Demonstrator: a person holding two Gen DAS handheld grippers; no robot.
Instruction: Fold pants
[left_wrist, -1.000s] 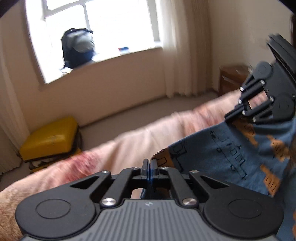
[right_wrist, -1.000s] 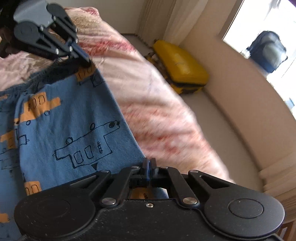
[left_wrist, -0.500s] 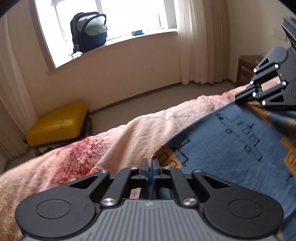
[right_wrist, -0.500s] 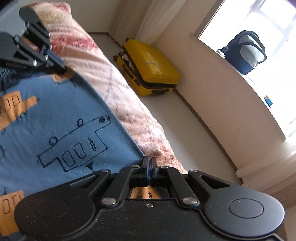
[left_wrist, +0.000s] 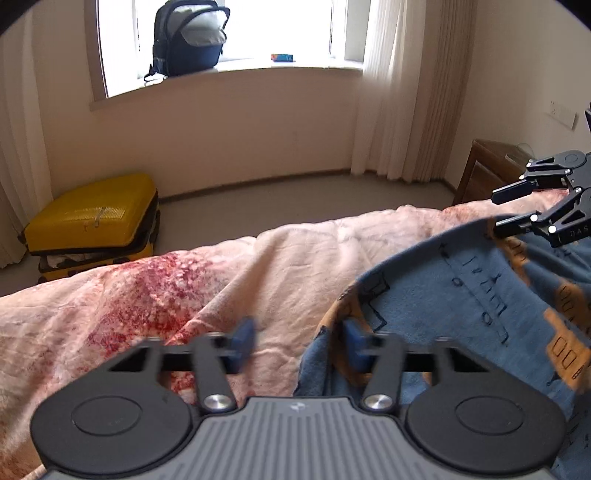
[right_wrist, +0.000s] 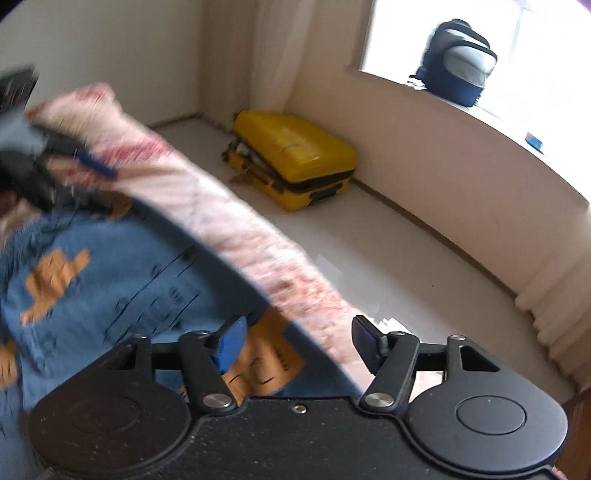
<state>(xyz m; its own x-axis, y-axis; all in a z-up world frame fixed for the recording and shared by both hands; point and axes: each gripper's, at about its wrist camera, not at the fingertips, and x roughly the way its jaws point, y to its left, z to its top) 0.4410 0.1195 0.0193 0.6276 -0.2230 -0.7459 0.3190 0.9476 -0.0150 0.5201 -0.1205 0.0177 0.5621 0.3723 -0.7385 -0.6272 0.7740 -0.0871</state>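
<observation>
**Both grippers let go of the pants**

The left gripper (left_wrist: 297, 341) and right gripper (right_wrist: 295, 341) are opening, pads clear of the cloth; a second ago both were clamped on it. The blue pants (left_wrist: 461, 295) lie on the pink blanket (left_wrist: 184, 288). Beyond, the yellow suitcase (right_wrist: 291, 158) gapes slightly, contents unclear.

The right wrist view is motion-smeared: the left gripper (right_wrist: 79, 181) at upper left is a blur. The pants (left_wrist: 461, 295) run off the left wrist view's right edge, their far end unseen.
</observation>
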